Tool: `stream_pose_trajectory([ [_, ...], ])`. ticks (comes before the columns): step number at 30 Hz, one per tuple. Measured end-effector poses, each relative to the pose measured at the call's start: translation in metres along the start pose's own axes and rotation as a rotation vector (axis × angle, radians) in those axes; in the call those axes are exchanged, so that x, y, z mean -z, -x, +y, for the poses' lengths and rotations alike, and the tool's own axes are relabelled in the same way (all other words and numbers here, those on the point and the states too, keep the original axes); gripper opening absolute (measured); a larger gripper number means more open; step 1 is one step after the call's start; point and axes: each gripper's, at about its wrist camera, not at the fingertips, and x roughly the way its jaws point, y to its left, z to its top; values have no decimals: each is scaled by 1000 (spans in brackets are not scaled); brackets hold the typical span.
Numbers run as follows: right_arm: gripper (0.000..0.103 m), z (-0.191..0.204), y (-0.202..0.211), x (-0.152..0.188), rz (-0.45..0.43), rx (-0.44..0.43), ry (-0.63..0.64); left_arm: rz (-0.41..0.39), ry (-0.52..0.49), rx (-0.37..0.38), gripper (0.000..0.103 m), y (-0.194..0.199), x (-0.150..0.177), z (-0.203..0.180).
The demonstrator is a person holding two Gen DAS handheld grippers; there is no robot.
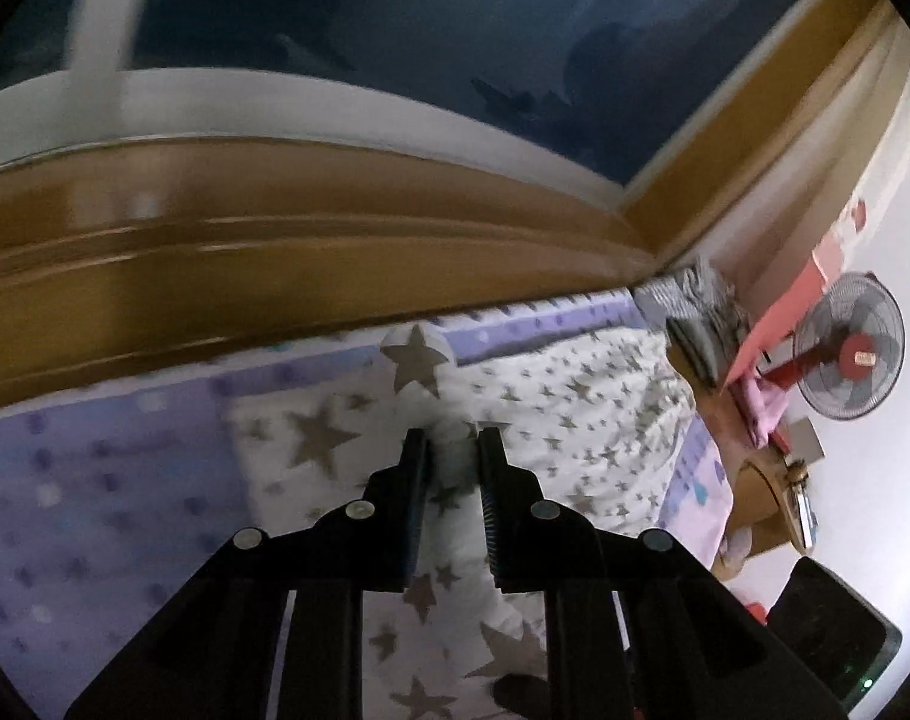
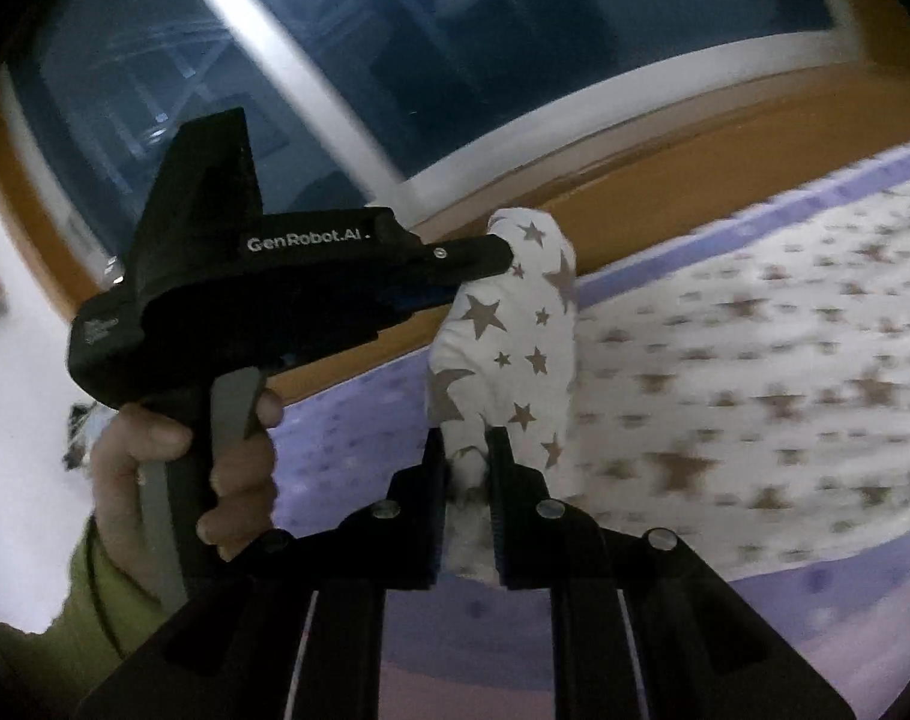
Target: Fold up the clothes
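Garment: star-print cloth [image 2: 515,324] is hanging lifted over the bed [image 1: 95,480], its held edge running claw to claw | left claw [image 1: 452,441] is clamping one corner | right claw [image 2: 467,438] is pinching the other, just beside | judgement: both equally near; fold is carrying toward the spread part.

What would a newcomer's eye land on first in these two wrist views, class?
The white star-print garment, lifted off the purple dotted bedsheet in the centre, pinched by both the right gripper and the left gripper. Behind it runs a dark window with an orange-brown sill; a red fan stands far right.
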Motion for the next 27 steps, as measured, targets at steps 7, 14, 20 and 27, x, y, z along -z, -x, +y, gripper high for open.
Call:
stream_pose_trajectory([
  [7,12,-81,3,6,37,77,-112,97,-25,-37,12,-70,-4,-31],
  [14,19,-127,6,10,152,26,-172,84,5,-94,12,-59,11,-34],
  [20,27,-132,20,-16,196,-27,-71,17,67,-254,14,-8,46,-18],
  [27,27,-104,-24,-78,227,-96,140,23,182,-274,14,-17,93,-11],
])
